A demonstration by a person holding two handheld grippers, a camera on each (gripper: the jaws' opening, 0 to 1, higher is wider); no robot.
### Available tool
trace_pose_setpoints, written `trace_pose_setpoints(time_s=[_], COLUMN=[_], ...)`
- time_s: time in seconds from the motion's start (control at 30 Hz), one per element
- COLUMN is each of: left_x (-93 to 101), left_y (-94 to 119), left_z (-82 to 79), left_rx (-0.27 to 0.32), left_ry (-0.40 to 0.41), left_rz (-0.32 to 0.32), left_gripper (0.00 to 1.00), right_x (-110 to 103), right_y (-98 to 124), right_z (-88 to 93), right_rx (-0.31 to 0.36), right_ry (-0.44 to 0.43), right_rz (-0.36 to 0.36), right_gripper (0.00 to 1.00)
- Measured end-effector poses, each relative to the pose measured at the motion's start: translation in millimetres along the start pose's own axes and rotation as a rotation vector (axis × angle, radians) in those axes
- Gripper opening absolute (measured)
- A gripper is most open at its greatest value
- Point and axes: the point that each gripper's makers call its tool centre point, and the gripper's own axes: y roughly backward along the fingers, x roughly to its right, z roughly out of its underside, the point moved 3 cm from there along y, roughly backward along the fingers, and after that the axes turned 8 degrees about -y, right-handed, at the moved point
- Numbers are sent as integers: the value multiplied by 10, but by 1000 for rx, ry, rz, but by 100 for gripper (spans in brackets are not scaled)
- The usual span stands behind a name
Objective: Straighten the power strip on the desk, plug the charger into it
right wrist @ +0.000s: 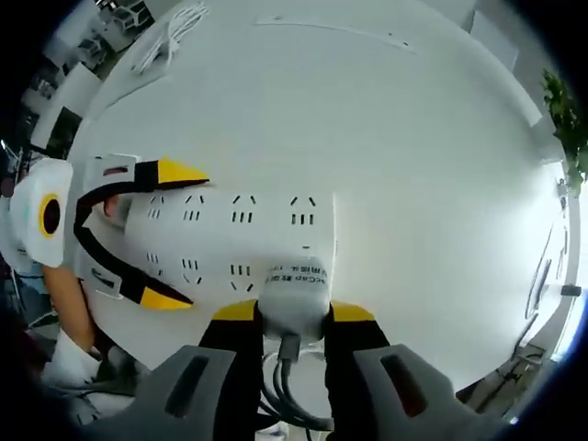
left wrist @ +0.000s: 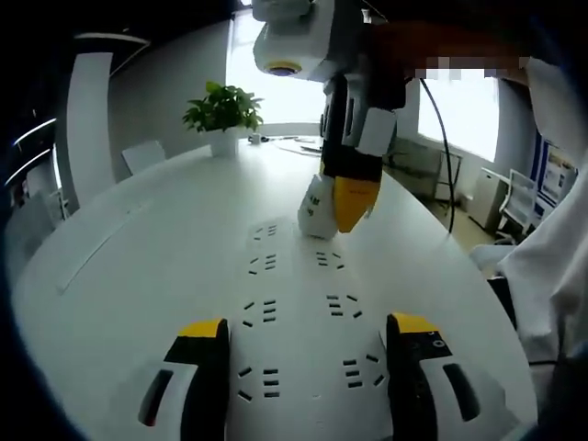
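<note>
Small dark print runs across the charger [right wrist: 296, 292], too fine to read. My right claw [right wrist: 292, 314] is clamped on that white charger, pressing it at the end of the power strip [right wrist: 234, 241]; its cable [right wrist: 289, 390] trails back between my jaws. The left gripper view gives the side angle: right claw [left wrist: 340, 207] coming down from above, charger [left wrist: 315, 209] at the far end of the strip [left wrist: 299, 312]. My left claw [left wrist: 308, 335] stands wide, jaws straddling the strip's near end; I cannot tell whether they touch it. In the right gripper view the left claw [right wrist: 170, 234] brackets the strip likewise. White desk [left wrist: 138, 248]; potted plant [left wrist: 223, 115] at its far end, bright windows [left wrist: 469, 110] behind. White cord [right wrist: 170, 32] coiled at the desk edge.
</note>
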Motion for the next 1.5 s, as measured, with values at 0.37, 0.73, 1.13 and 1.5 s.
trace_pose_setpoints(time_s=[0.37,0.73,1.13,1.5], left_x=[-20,-18,-34,-29], left_y=[10,6,12,10], left_z=[-10,-13,-6,-7], left_rx=[13,-1,1,10], left_ry=[22,33,42,48], left_rz=[-6,-14,-18,-16], left_gripper=[68,68,69,69], right_x=[50,60,5,-89], right_y=[-46,-106,-100,205], right_z=[59,-22,-36,-104], right_rx=[-13,-35,37,231], right_ry=[-4,50,32,462], right_rz=[-35,-7,-143,-210], right_gripper=[23,26,31,48])
